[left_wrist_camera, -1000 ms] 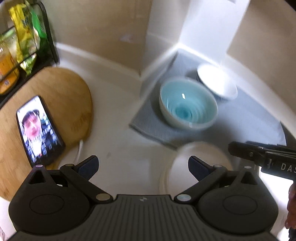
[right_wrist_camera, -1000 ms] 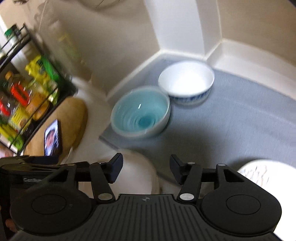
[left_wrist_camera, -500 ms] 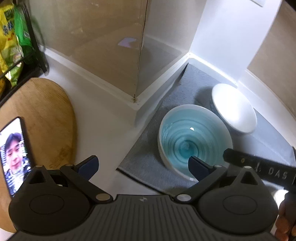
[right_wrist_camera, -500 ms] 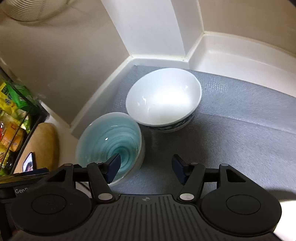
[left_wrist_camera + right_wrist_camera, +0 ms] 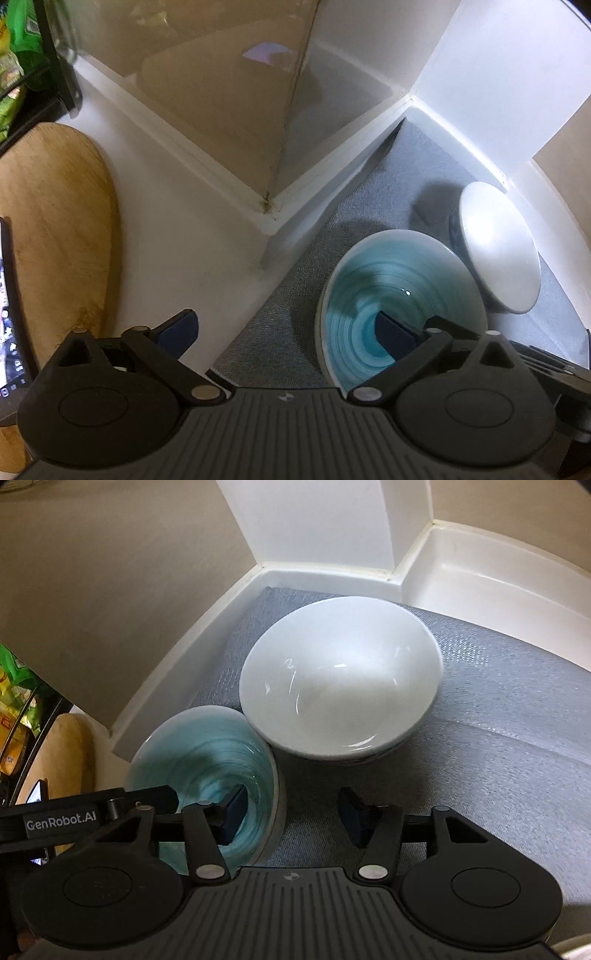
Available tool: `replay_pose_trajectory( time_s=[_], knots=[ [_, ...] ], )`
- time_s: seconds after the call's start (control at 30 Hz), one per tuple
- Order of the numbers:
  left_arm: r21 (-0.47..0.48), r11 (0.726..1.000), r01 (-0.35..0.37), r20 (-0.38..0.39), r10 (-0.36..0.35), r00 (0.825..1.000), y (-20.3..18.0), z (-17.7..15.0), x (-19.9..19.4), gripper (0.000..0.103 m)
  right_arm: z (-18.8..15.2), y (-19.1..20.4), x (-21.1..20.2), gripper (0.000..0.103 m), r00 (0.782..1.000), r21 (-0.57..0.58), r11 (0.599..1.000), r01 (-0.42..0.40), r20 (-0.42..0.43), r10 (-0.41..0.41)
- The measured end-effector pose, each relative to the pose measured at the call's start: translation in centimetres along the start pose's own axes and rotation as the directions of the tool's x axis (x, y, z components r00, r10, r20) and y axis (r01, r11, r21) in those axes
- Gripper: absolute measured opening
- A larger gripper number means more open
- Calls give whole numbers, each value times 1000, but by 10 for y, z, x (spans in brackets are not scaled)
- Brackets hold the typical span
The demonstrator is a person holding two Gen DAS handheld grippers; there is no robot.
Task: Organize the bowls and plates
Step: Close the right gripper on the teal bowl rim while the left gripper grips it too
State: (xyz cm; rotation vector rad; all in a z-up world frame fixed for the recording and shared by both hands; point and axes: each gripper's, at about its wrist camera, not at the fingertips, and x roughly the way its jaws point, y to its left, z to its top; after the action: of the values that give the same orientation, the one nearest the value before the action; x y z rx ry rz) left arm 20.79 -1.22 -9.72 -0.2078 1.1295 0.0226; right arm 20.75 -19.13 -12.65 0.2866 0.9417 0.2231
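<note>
The left gripper [image 5: 286, 334] was spread wide and held nothing, its right finger over the well of the round turquoise-glazed ceramic bowl [image 5: 400, 306], its left finger over bare white counter [image 5: 184, 266]. The right gripper [image 5: 293, 812] was likewise released and straddled that bowl's right rim. Just beyond, touching it, sat the white ceramic bowl [image 5: 338, 679] on the grey woven mat [image 5: 498, 720]; wall skirting [image 5: 192, 657] hemmed both behind, open mat lay rightward, and a round wooden board [image 5: 51, 229] lay far left.
</note>
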Motion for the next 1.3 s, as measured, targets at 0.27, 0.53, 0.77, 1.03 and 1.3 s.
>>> replay_pose_trajectory(
  time_s=[0.27, 0.53, 0.77, 1.03, 1.3],
  knots=[
    [10, 1000, 12, -8, -12, 1000, 0, -2, -4, 33, -4, 0, 2, 14, 999, -10, 999, -52, -14, 52],
    [23, 999, 28, 18, -28, 999, 3, -7, -29, 17, -11, 20, -11, 14, 996, -83, 993, -86, 4, 86],
    [14, 998, 66, 13, -66, 998, 4, -15, -46, 17, -16, 17, -22, 14, 997, -68, 995, -74, 28, 76],
    [33, 995, 93, 53, -95, 994, 3, -26, -91, 17, -24, 19, -58, 14, 992, -85, 992, -91, 84, 98],
    [74, 992, 99, 71, -104, 992, -1, -52, -132, 17, -47, 31, -101, 14, 988, -97, 990, -103, 105, 113]
  ],
)
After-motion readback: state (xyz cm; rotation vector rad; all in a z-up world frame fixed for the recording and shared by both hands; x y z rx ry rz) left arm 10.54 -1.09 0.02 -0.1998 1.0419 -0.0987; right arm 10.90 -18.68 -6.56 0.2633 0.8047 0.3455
